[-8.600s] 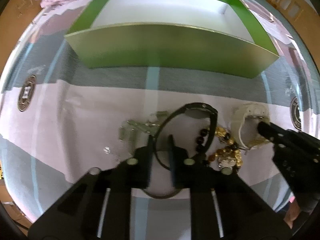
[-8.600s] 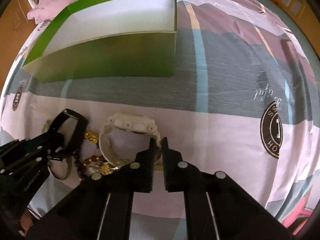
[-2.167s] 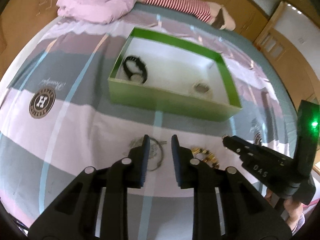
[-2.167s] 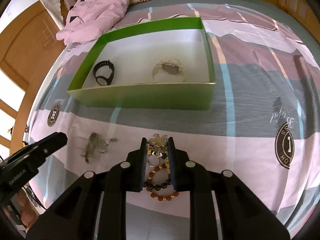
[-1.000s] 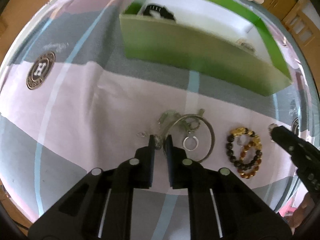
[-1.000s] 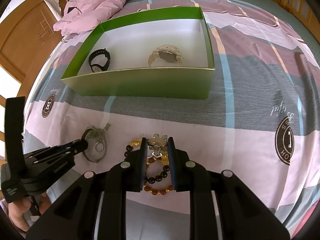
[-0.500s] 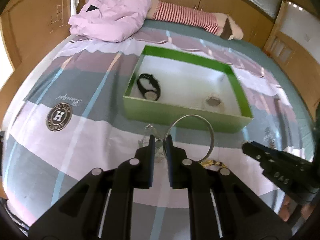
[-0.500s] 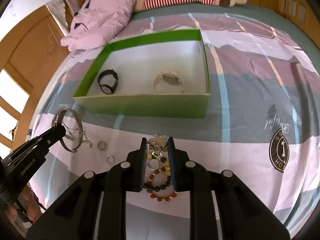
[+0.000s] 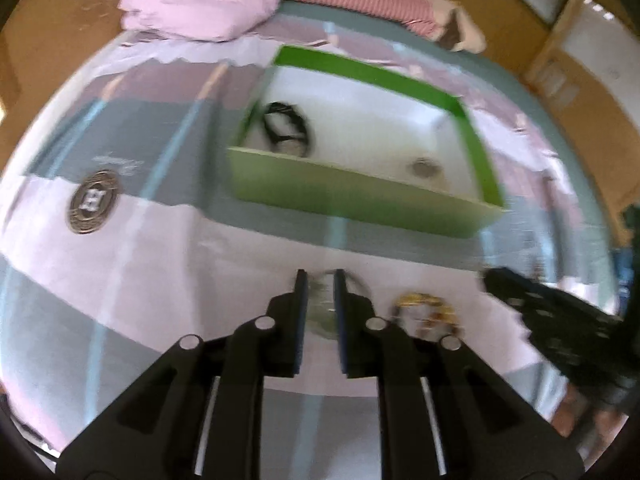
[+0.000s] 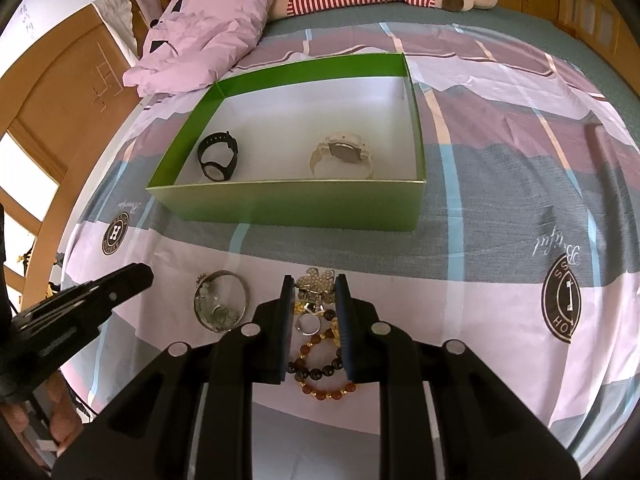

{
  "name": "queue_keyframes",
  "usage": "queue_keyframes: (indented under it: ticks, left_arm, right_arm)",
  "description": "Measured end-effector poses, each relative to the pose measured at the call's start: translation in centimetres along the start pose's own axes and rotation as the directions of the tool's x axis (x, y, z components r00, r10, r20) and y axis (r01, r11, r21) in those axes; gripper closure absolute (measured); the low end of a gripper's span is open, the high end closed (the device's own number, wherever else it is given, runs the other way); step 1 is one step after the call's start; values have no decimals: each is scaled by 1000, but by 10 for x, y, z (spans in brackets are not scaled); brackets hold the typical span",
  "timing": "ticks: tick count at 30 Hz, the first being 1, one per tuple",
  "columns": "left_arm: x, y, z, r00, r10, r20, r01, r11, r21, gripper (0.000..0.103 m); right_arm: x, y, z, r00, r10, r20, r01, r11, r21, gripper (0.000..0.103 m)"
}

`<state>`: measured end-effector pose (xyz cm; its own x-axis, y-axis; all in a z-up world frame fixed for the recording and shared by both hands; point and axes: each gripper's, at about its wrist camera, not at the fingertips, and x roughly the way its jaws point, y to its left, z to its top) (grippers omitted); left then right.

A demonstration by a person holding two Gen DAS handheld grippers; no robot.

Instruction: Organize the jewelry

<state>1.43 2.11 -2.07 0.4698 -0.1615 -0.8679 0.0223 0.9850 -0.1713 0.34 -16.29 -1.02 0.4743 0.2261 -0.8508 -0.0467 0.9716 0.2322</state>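
Tongs [image 10: 311, 292] before green box [image 10: 288, 204]: black watch [image 10: 218, 158], white watch [image 10: 342, 154] inside.

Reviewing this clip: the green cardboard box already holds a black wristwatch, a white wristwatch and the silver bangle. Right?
Not quite. The green cardboard box holds only the black wristwatch and white wristwatch. The right wrist view shows the silver bangle lying on the striped bedsheet, in front of the box.

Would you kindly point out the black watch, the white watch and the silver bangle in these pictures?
black watch [image 10: 218, 156]: right wrist view, on the strap loop.
white watch [image 10: 341, 152]: right wrist view, on the dark face.
silver bangle [image 10: 219, 306]: right wrist view, on the charm cluster in its lower part.
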Motion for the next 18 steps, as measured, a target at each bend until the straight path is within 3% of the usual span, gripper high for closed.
queue_keyframes:
  ticks: [3, 7, 10, 18]
  left_arm:
    - [19, 9, -1, 997, 24, -72, -27, 999, -39, 78]
    - [30, 5, -6, 988, -69, -135, 62, 997, -55, 78]
    - [39, -6, -8, 987, -37, -154, 36, 999, -12, 78]
    - [74, -10, -10, 973, -18, -231, 7, 999, -48, 80]
  right_arm:
    - [2, 1, -1, 1000, -3, -7, 3, 1000, -2, 83]
    - [3, 2, -1, 1000, -2, -12, 2, 1000, -7, 83]
    - [3, 2, -1, 1000, -2, -12, 2, 1000, -5, 83]
    - [6, 0, -2, 1000, -8, -23, 8, 1000, 2, 83]
